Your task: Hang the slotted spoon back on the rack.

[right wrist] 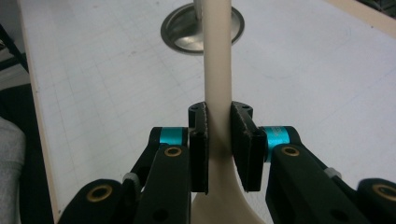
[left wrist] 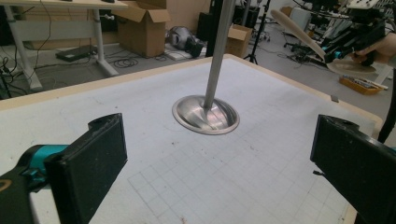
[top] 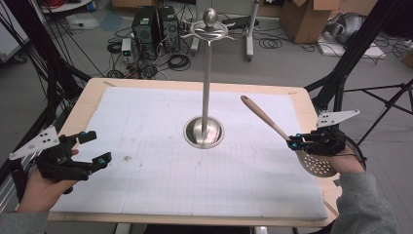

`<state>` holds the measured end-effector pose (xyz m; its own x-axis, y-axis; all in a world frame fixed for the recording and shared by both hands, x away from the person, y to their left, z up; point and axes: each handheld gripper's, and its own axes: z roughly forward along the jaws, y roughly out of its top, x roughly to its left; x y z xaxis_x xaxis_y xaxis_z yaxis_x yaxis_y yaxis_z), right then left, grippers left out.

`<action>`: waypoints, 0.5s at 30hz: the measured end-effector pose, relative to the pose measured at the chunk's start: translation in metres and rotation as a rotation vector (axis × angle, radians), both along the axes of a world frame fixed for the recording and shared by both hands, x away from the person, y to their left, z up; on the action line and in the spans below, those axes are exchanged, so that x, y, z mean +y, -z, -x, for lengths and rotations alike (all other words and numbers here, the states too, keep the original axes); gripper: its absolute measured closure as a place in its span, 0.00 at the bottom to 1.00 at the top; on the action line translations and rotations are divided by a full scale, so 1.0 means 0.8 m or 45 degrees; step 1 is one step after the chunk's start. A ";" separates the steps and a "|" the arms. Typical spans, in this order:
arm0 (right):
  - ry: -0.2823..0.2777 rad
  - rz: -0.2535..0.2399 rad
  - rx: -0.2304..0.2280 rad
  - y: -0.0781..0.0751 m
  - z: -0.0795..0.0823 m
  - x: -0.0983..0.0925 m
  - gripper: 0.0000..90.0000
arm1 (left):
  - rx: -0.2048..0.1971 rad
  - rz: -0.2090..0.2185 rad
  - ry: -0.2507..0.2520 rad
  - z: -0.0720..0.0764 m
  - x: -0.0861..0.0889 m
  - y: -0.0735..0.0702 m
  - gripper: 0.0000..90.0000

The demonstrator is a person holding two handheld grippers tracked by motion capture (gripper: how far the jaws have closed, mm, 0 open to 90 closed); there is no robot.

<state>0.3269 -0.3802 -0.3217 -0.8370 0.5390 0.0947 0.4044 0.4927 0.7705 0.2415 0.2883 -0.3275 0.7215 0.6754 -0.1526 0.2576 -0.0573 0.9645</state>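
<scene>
One slotted spoon [top: 285,137] in R tool [top: 292,142], handle up-left toward stand [top: 206,87].

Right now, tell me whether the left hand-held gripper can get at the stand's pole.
Probably yes. The left hand-held gripper is open and holds nothing, and only bare mat lies between it and the stand's pole. The slotted spoon is held off to the right.
</scene>
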 end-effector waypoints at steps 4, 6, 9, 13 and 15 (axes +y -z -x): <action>0.004 -0.032 -0.022 -0.006 0.001 -0.003 0.87 | 0.000 0.003 -0.002 0.001 0.001 0.000 0.05; 0.012 -0.055 -0.028 -0.009 0.001 -0.003 0.87 | -0.001 0.004 -0.004 0.001 0.002 -0.001 0.05; 0.015 -0.078 -0.031 -0.013 0.002 -0.003 0.87 | -0.002 0.009 -0.004 0.001 0.002 0.000 0.05; 0.006 -0.074 -0.057 -0.019 0.002 0.001 0.87 | 0.009 0.003 0.004 0.000 -0.002 0.003 0.05; -0.005 -0.082 -0.072 -0.022 0.002 0.003 0.87 | 0.009 0.000 0.006 0.000 -0.003 0.003 0.05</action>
<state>0.3253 -0.3780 -0.3041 -0.8442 0.5298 0.0814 0.3571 0.4426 0.8225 0.2419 0.2862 -0.3297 0.7234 0.6721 -0.1579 0.2643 -0.0583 0.9627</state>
